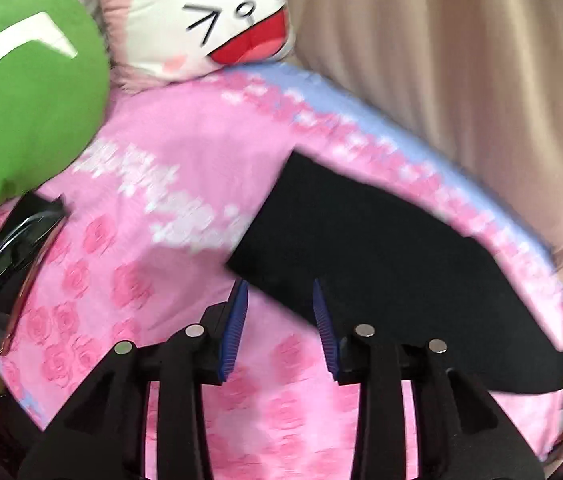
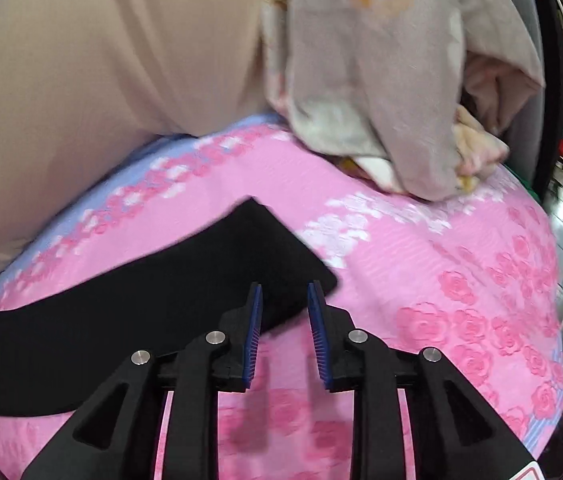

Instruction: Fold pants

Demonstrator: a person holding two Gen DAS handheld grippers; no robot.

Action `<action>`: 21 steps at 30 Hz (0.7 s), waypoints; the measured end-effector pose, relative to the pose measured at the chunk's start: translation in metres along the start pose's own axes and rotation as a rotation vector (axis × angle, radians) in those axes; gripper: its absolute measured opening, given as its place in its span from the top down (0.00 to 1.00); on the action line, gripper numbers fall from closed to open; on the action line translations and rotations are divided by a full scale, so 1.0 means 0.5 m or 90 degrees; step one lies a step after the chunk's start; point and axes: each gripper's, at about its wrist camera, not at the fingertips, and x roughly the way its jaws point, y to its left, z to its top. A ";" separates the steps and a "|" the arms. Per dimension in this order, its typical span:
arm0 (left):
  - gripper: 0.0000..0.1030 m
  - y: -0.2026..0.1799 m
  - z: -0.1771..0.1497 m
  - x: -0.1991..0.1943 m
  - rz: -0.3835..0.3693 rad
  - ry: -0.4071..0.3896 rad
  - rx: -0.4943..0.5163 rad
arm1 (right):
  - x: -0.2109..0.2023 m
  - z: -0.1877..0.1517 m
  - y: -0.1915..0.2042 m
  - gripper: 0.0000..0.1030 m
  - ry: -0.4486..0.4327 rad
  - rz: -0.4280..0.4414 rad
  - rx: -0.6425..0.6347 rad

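The black pants lie flat as a long band on the pink rose-patterned bed cover. My left gripper is open and empty, hovering just above the near left corner of the pants. In the right wrist view the same pants stretch from the lower left to a corner near the middle. My right gripper is open and empty, just above the right end of the pants.
A green pillow and a white cartoon-face pillow lie at the head of the bed. A black glossy case lies at the left. A beige curtain hangs behind the bed. A heap of pale clothes sits at the far right.
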 end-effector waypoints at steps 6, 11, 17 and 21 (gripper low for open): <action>0.42 -0.146 0.056 0.094 -0.036 0.009 0.044 | 0.019 -0.033 0.287 0.76 0.050 0.201 -0.131; 0.50 -0.121 0.042 0.247 0.049 0.069 0.005 | 0.076 -0.116 0.640 0.76 0.140 0.369 -0.270; 0.50 -0.107 0.010 0.239 0.050 0.030 0.054 | 0.146 -0.194 1.007 0.81 0.192 0.441 -0.384; 0.45 -0.118 0.004 0.247 0.057 0.017 0.077 | 0.271 -0.223 1.131 0.87 0.251 0.365 -0.421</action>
